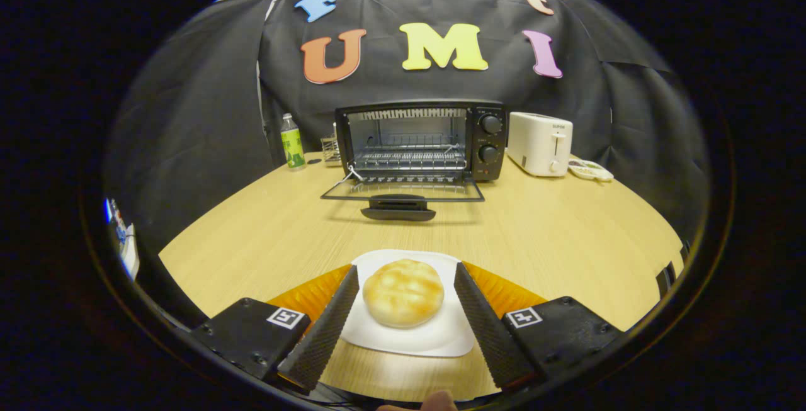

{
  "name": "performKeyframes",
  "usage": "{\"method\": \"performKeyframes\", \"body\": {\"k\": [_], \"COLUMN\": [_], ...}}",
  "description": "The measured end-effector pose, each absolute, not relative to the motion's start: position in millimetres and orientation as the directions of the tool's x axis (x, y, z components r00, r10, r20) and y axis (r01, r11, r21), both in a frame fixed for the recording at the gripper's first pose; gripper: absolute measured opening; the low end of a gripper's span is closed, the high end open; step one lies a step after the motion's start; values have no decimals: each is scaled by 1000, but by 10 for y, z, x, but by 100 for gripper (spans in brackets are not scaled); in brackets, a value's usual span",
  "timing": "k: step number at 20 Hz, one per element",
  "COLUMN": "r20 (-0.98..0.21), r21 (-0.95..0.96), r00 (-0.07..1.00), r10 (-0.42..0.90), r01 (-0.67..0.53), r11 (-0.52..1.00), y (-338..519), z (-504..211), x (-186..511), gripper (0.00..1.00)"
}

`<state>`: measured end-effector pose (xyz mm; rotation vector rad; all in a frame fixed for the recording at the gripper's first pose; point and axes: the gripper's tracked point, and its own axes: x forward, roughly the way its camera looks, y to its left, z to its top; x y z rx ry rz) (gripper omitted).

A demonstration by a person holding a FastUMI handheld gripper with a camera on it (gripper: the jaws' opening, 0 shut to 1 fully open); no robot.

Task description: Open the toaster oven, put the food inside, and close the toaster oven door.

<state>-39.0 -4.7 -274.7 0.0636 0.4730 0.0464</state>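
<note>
Your gripper [406, 294] stands wide, fingers either side of the bun [403, 291], untouched on its plate [434, 335]; beyond the plate, the toaster oven [422, 140] sits with door [403, 189] down.

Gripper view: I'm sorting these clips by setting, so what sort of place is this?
Probably a staged kitchen corner in a recording booth: a toaster oven with its door down, a white toaster and a bun on a white plate share a wooden table. The gripper has open jaws flanking the bun.

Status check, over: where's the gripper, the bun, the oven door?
Gripper open, straddling bun on white plate. Toaster oven door down. Bare table between.
</note>
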Motion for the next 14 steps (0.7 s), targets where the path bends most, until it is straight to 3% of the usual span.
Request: {"method": "performKeyframes", "body": {"k": [8,14], "r20": [-555,-480], "r21": [104,223], "r00": [828,871], "r10": [83,107], "r01": [-31,2], "r11": [994,975], "y": [-11,-124], "z": [-3104,-2699], "x": [-430,-337], "gripper": [100,70]}}
